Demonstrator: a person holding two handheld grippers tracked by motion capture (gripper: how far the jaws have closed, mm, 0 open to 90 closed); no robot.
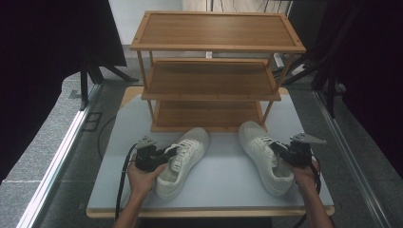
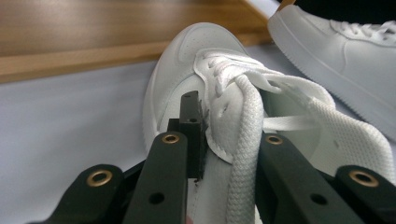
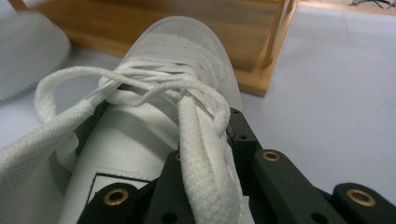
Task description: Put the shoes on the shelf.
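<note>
Two forearms enter from the bottom of the high view, each hand holding a gripper against a white shoe on the pale table (image 1: 114, 185). On the person's left, the left gripper (image 1: 167, 153) has its jaws pinched on the side wall of the left shoe (image 1: 183, 161) beside the laces; on the right, the right gripper (image 1: 280, 149) grips the lace-side edge of the right shoe (image 1: 266, 156) the same way. Both shoes lie on the tabletop with their toes toward a three-tier wooden rack (image 1: 214, 71) standing just beyond them, and all three of its shelves are bare. From the left gripper view, one black jaw sits outside the upper and the other inside the opening, with a thick lace (image 2: 245, 154) draped between them, and the second shoe lies farther off at upper right. From the right gripper view, the jaws close on the shoe's edge with a lace (image 3: 201, 172) lying over them, and the toe nearly touches the rack's bottom rail (image 3: 252, 79).
</note>
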